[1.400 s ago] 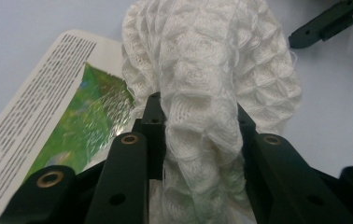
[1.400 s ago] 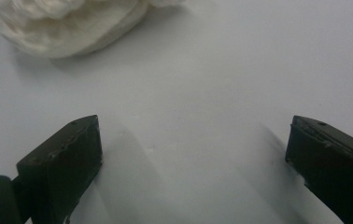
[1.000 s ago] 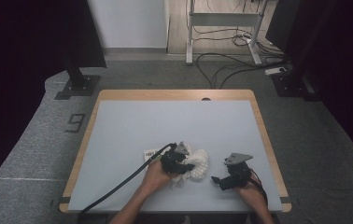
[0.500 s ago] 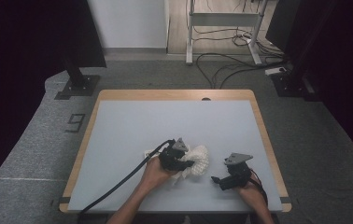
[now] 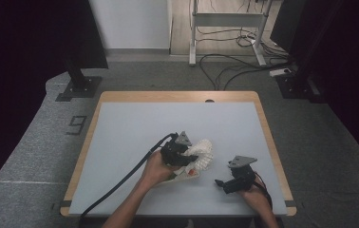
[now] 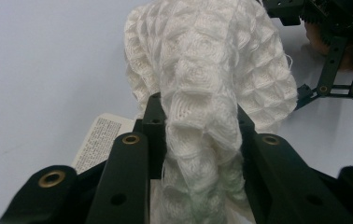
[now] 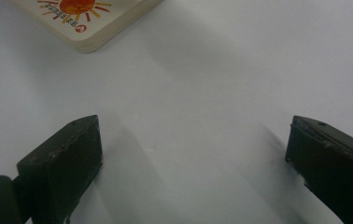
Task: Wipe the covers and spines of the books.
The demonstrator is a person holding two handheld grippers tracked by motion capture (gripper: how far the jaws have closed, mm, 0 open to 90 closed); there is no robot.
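A white waffle-weave cloth hangs bunched from my left gripper, which is shut on it a little above the table. In the left gripper view the cloth fills the gap between the two black jaws of the left gripper. Beneath the cloth lies a small thick card book with a sun drawing on its cover and printed text on one side. My right gripper rests low at the table's front right, open, with nothing but bare table between its fingers.
The pale grey table has a wooden rim. The left gripper's black cable trails to the front left edge. Beyond the table stand a black stand base and a metal frame with loose cables on the floor.
My left gripper has risen with the cloth, pulling it up off the table and the book. The right gripper has stayed where it was.
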